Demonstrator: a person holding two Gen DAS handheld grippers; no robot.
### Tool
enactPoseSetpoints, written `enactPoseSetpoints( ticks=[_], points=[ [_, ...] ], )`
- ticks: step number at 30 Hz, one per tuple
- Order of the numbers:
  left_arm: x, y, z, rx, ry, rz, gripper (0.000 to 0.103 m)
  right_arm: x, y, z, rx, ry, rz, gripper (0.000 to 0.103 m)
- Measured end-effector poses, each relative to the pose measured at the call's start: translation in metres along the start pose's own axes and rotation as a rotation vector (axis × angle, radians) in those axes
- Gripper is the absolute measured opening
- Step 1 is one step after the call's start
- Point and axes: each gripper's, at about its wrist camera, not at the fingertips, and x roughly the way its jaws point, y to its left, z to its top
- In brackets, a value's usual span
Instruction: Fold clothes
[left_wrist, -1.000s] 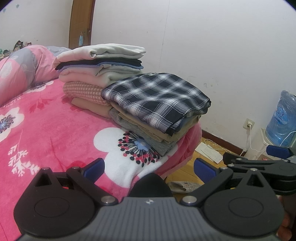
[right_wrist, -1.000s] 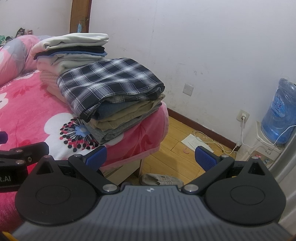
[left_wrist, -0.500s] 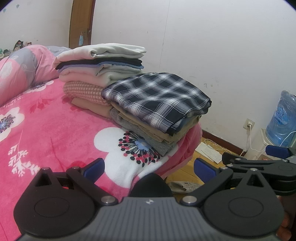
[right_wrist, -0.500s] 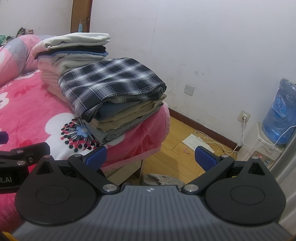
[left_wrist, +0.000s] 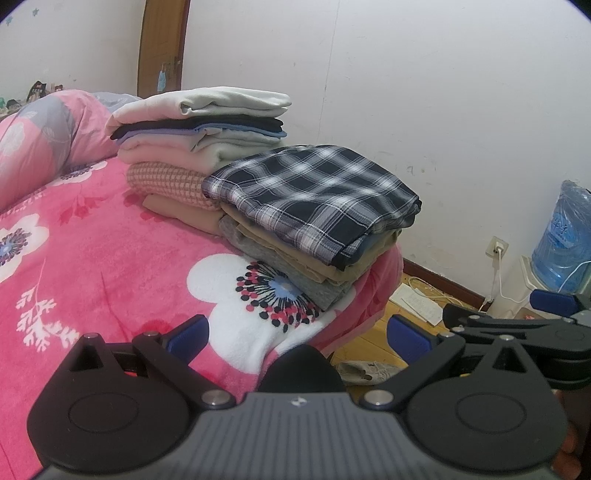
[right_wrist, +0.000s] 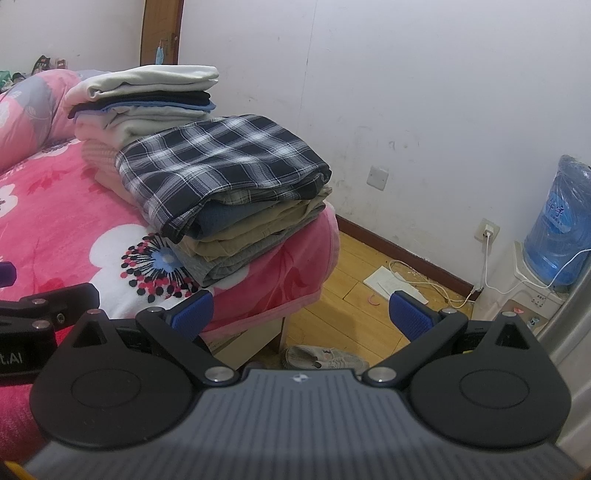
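Observation:
Two stacks of folded clothes sit at the bed's far corner. The nearer stack has a folded dark plaid garment (left_wrist: 314, 192) on top, which also shows in the right wrist view (right_wrist: 218, 162). The taller stack behind it has a white garment (left_wrist: 207, 103) on top; it also shows in the right wrist view (right_wrist: 147, 79). My left gripper (left_wrist: 297, 334) is open and empty, hovering over the pink blanket well short of the stacks. My right gripper (right_wrist: 301, 317) is open and empty, over the bed's edge and the floor.
The bed has a pink floral blanket (left_wrist: 92, 258) with a rolled quilt (left_wrist: 33, 140) at the back left. Beside the bed is wooden floor (right_wrist: 351, 295) with a shoe (right_wrist: 325, 358), papers, cables and a blue water bottle (right_wrist: 557, 236) by the white wall.
Both views have shifted very slightly; the grippers stay open and the stacks have not moved.

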Motion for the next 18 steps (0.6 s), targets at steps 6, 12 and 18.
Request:
enactPoseSetpoints(
  ticks=[6,12,18],
  points=[
    [0.0001,0.0,0.0006,-0.001,0.0,0.0,0.103,0.0001,-0.0001,0.0002,0.001,0.002,0.0,0.102],
    [0.0001,-0.0001,0.0004,-0.001,-0.001,0.0,0.103,-0.0008,0.0003,-0.0008,0.001,0.001,-0.001,0.102],
    [-0.0007,0.0002,0.0003,-0.003,-0.001,-0.002,0.103,0.0003,0.0002,-0.0003,-0.001,0.001,-0.001,0.102]
  ],
)
